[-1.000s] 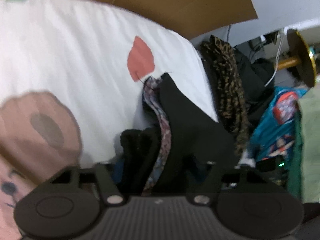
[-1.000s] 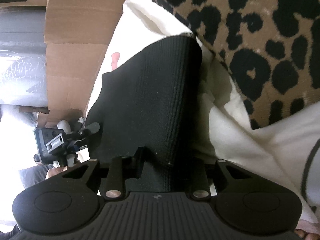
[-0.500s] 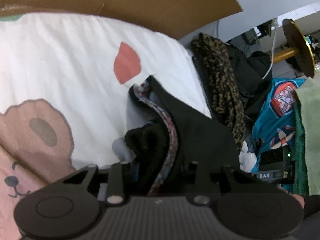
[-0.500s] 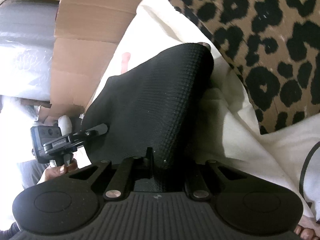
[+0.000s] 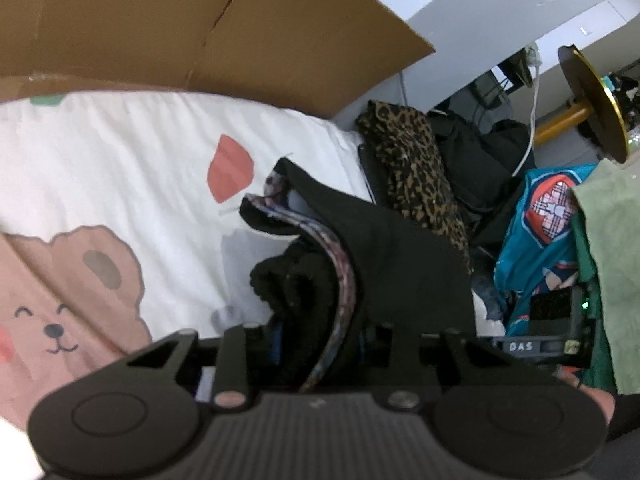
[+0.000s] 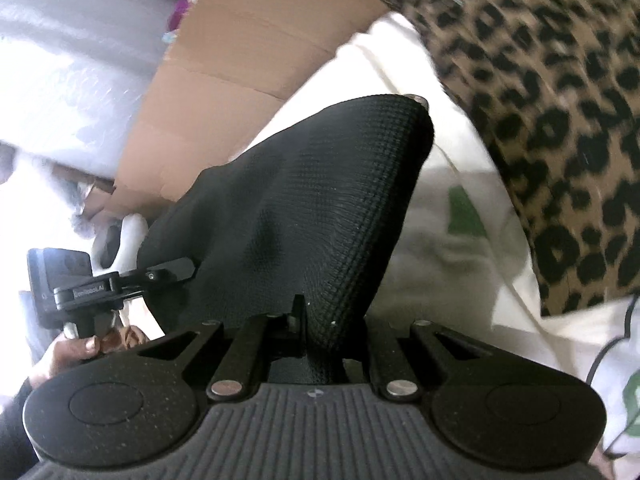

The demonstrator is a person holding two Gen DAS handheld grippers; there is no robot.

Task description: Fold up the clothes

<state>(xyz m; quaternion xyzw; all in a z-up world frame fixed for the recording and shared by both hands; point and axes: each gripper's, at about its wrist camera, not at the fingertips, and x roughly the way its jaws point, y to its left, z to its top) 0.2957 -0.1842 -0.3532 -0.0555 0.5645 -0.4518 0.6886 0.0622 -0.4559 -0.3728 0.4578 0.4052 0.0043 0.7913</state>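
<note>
Change, left gripper [image 5: 316, 344]: jaws narrowed from a wider gap a second ago and now pinch a bunched fold of the black garment [image 5: 384, 256], with its patterned lining edge [image 5: 344, 276] caught between them.
Change, right gripper [image 6: 316, 336]: jaws went from partly open to nearly shut; a thin edge of the same black garment [image 6: 304, 208] is clamped.
Change, height: the bear-print sheet [image 5: 120, 168] looks further off than before; both grippers have risen with the cloth.
Meaning for task: likely the grasp is done and the lift has begun, to spread the piece or carry it into a fold.
Garment location: hanging between the two grippers, above the sheet, toward 12 o'clock from each.
Left view only: cardboard box [image 5: 200, 24] at 11 o'clock, leopard-print cloth [image 5: 416, 168] and a clothes pile at 2 o'clock.
Right view only: the left gripper [image 6: 92, 284] from outside at 9 o'clock, held by a hand [image 6: 68, 356].
</note>
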